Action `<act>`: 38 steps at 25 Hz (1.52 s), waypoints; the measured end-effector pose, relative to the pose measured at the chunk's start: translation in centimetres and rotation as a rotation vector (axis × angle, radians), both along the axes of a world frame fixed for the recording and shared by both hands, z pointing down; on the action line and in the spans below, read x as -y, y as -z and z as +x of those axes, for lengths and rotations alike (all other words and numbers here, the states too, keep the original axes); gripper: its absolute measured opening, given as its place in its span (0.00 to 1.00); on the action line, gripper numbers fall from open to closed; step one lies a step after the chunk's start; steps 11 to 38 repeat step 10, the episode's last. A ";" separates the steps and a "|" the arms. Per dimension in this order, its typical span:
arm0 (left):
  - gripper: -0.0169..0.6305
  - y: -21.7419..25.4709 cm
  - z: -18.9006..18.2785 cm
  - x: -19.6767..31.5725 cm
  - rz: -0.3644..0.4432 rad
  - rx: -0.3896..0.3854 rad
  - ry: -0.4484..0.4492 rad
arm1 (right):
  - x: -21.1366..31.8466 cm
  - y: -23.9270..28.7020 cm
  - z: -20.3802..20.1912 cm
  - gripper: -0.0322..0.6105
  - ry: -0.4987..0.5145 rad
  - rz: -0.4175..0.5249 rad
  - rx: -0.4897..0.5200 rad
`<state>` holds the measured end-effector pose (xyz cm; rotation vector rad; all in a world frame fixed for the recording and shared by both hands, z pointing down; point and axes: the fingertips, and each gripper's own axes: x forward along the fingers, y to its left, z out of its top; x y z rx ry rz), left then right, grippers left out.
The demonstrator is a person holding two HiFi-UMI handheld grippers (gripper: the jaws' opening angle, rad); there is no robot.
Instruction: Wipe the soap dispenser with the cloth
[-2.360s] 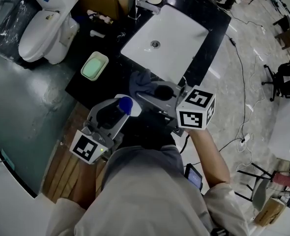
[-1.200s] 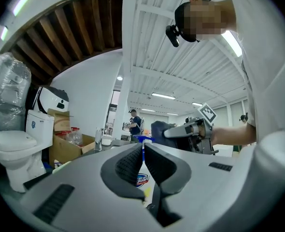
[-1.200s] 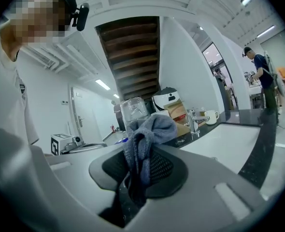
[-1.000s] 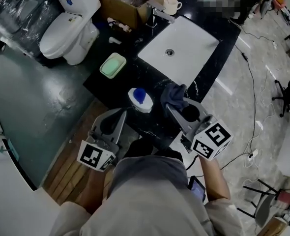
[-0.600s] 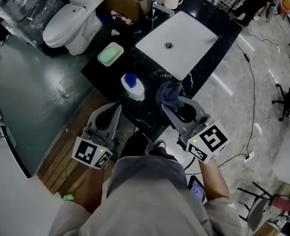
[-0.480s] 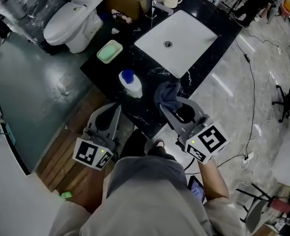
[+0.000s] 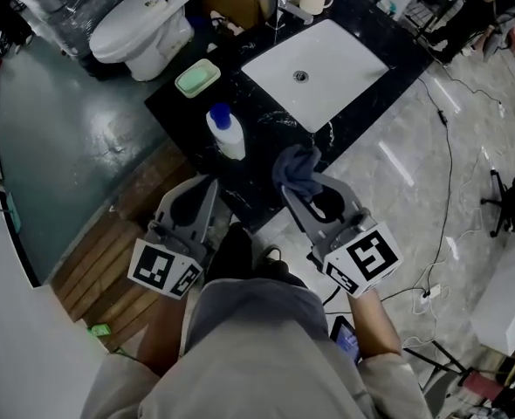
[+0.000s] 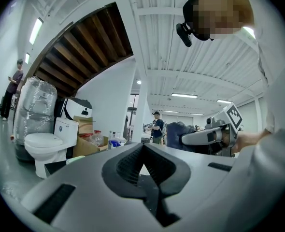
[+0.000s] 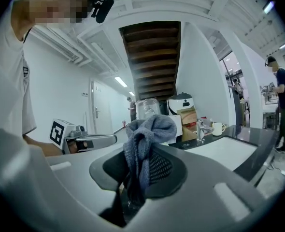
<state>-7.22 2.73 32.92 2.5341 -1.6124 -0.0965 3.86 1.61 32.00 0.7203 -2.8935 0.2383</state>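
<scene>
Both grippers have drawn back off the tabletop (image 7: 177, 112) since the earlier frames, when the left gripper (image 7: 207, 186) held the soap dispenser (image 7: 226, 134) up against the cloth (image 7: 294, 166).

- Dispenser now: upright on the tabletop near its front-left edge, blue pump on top, long axis vertical, touched by nothing.
- Left gripper: jaws pressed together, nothing between them.
- Right gripper (image 7: 299, 188): pinching the bunched blue-grey cloth, which stands up out of the jaws.
- Key relation: the dispenser lies ahead and between the two grippers, nearer the left one. The cloth is off to its right, past the tabletop's front edge.
- Pose: both hands side by side at my waist, grippers roughly level, pointing toward the tabletop.
- Judgement: wiping looks finished, or paused.
</scene>
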 end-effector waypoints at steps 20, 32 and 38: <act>0.04 0.8 1.5 -1.6 0.007 -0.004 0.036 | -1.8 0.6 1.4 0.15 0.018 0.015 0.005; 0.04 0.8 1.5 -1.6 0.007 -0.004 0.036 | -1.8 0.6 1.4 0.15 0.018 0.015 0.005; 0.04 0.8 1.5 -1.6 0.007 -0.004 0.036 | -1.8 0.6 1.4 0.15 0.018 0.015 0.005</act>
